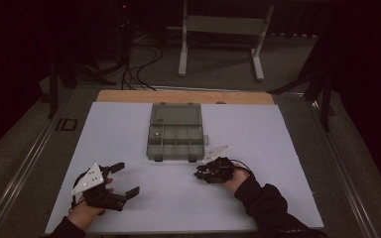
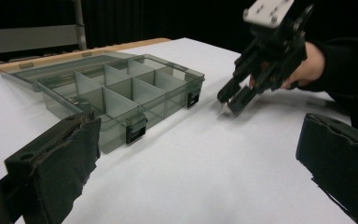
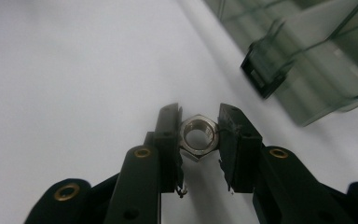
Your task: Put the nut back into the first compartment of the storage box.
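Hex nut (image 3: 197, 135) is being held flat-to-flat between right gripper (image 3: 198, 140) jaws, bore facing outward; compartment box (image 3: 307, 56) lying beyond, upper right

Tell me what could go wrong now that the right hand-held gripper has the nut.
The right hand-held gripper pinches the small hex nut only at its jaw tips, so it might twist out. The organiser box has narrow compartments, so a drop may miss the intended one.
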Demonstrator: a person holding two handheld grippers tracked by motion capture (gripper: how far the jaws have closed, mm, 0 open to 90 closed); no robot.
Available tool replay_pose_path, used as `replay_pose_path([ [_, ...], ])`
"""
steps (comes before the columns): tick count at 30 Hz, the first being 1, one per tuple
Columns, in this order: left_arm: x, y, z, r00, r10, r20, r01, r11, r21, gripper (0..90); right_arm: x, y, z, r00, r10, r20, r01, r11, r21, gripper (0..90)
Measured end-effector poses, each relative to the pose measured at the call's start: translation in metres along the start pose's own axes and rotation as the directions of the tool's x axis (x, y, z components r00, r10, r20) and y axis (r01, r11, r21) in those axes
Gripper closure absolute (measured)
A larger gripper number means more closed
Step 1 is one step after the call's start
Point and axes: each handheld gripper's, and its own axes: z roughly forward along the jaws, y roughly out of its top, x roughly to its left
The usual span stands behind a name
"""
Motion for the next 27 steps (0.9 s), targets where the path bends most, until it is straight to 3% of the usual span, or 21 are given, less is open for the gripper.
replay_pose_path([
  [6, 0.0, 0.0, 0.0, 1.0, 0.002, -0.001, -0.002, 1.0, 0.0, 0.4, -0.004, 0.018, -0.021, 1.0, 0.009, -0.002, -0.009, 0.998, -0.056, 70.2],
  [10, 0.0, 0.0, 0.0, 1.0, 0.001, -0.002, -0.001, 1.0, 0.002, 0.4, -0.012, 0.039, -0.034, 1.0, 0.001, 0.007, -0.001, 0.996, -0.091, 70.3],
  [18, 0.0, 0.0, 0.0, 1.0, 0.0, -0.001, 0.0, 1.0, 0.002, 0.4, -0.027, 0.065, -0.037, 1.0, -0.001, 0.008, 0.002, 0.994, -0.109, 70.2],
  [27, 0.0, 0.0, 0.0, 1.0, 0.001, 0.0, -0.001, 1.0, 0.003, 0.4, -0.041, 0.107, -0.025, 0.9998, -0.015, 0.009, 0.016, 0.993, -0.12, 70.3],
])
